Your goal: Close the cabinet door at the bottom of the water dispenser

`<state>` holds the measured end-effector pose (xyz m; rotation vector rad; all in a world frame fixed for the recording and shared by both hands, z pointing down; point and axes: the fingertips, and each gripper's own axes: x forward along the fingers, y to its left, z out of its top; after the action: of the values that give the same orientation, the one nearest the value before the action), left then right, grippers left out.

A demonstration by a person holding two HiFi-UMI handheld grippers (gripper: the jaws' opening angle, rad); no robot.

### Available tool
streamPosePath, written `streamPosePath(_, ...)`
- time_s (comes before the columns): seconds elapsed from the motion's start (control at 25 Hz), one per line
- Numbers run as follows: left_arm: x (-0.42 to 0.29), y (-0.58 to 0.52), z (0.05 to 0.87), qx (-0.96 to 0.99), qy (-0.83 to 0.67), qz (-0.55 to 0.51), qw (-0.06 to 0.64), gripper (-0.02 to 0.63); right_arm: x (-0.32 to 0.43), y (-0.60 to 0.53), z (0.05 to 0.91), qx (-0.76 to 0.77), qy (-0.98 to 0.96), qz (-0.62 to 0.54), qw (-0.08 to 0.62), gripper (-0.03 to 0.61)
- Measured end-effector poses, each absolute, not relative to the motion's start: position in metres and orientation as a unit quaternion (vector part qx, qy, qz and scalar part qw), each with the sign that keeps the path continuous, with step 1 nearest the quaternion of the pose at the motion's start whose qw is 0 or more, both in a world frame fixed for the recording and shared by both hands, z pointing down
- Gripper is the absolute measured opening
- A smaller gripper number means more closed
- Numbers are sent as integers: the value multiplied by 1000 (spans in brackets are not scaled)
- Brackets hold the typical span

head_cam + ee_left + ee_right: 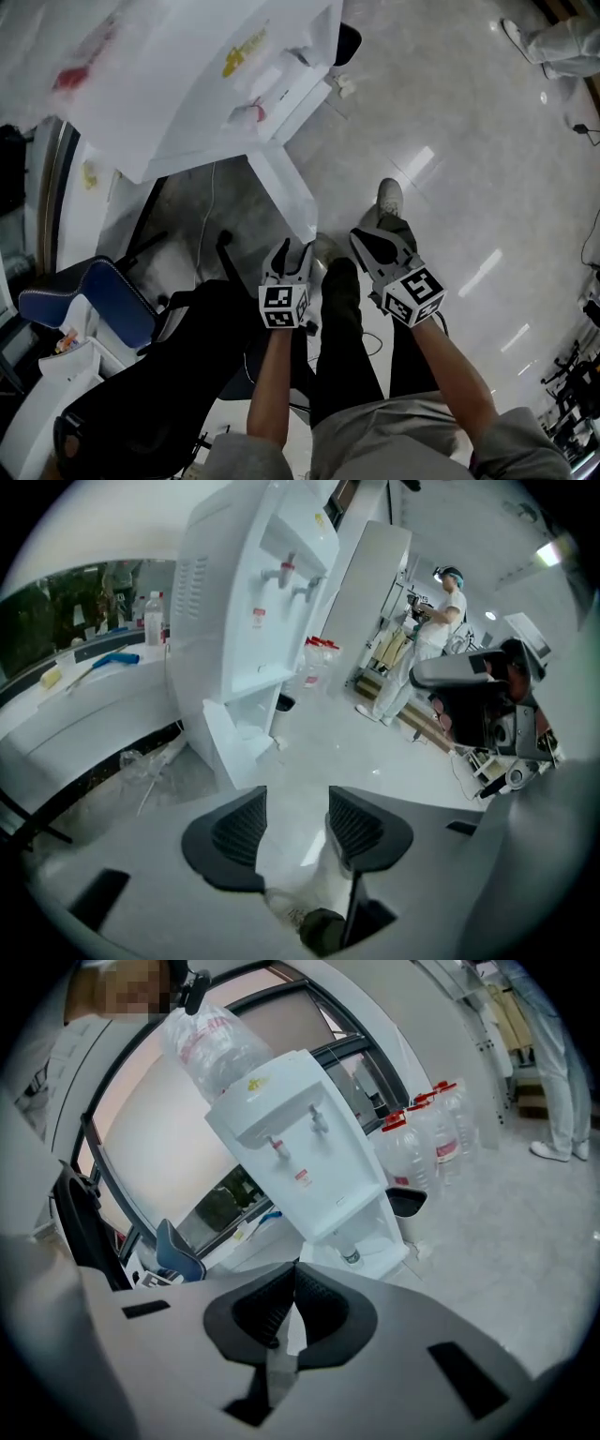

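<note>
The white water dispenser (187, 75) stands at the upper left of the head view, its bottom cabinet door (284, 192) swung out over the floor. Both grippers hang in front of it, apart from the door. My left gripper (285, 255) has its jaws open with only floor between them; in its own view the left gripper (295, 825) faces the open door (228, 745) below the dispenser (253, 592). My right gripper (375, 246) is shut on nothing, its tips meeting. From the right gripper (292, 1283) the dispenser (300, 1147) and its open lower compartment (380, 1239) show farther off.
A blue chair (94, 305) and a black chair (150, 394) sit at the left. Several large water bottles (427, 1133) and a black bin (405, 1202) stand right of the dispenser. A person in white (427, 639) works in the background. A counter (84, 696) runs left.
</note>
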<state>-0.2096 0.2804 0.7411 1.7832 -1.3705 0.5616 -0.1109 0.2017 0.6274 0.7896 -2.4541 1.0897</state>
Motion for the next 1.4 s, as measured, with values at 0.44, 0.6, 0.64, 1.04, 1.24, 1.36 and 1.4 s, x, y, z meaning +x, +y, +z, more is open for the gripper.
streamPosePath(0.44, -201, 315, 850, 733, -451, 384, 334, 290, -87, 220, 690, 290, -850, 397, 188, 11)
streamPosePath(0.6, -200, 312, 865, 723, -460, 384, 344, 290, -86, 223, 698, 290, -850, 398, 188, 11)
streamPosePath(0.64, -200, 310, 866, 719, -468, 380, 346, 290, -85, 224, 699, 290, -849, 399, 187, 11)
streamPosePath(1.04, -186, 291, 865, 694, -516, 360, 351, 279, -64, 214, 709, 304, -841, 410, 180, 11)
streamPosePath(1.24, -173, 279, 864, 683, -527, 349, 367, 279, -48, 204, 712, 313, -837, 413, 176, 11)
streamPosePath(1.36, -165, 272, 864, 676, -533, 343, 377, 280, -40, 198, 715, 319, -834, 416, 174, 11)
streamPosePath(1.4, -162, 269, 864, 674, -534, 341, 380, 281, -37, 196, 716, 321, -833, 416, 174, 11)
